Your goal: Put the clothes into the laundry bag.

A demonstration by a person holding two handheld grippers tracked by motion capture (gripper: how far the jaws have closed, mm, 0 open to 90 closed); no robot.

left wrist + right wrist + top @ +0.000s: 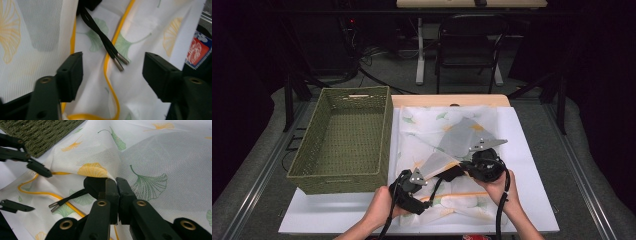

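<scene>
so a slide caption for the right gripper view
Right claw pinching the leaf-print mesh fabric by its black drawstring; open left claw nearby.

Floor: grey carpet (387,70) is lying beyond the table, cables (367,55) trailing across it.
Furniture: a black folding chair (469,45) is standing beside a white desk leg (420,50).
Light: surroundings are staying dark.

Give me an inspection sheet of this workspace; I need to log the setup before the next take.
Surface: white table top, partly covered.
Job's things: white leaf-print mesh bag with yellow trim; black drawstring, metal tips lying free.
Clutter: green woven basket, nothing seen inside.
Grippers: left gripper open over the drawstring tips; right gripper shut on the bag's fabric.
Cables: one trails from each gripper.
Surroundings: dark room, folding chair behind.
</scene>
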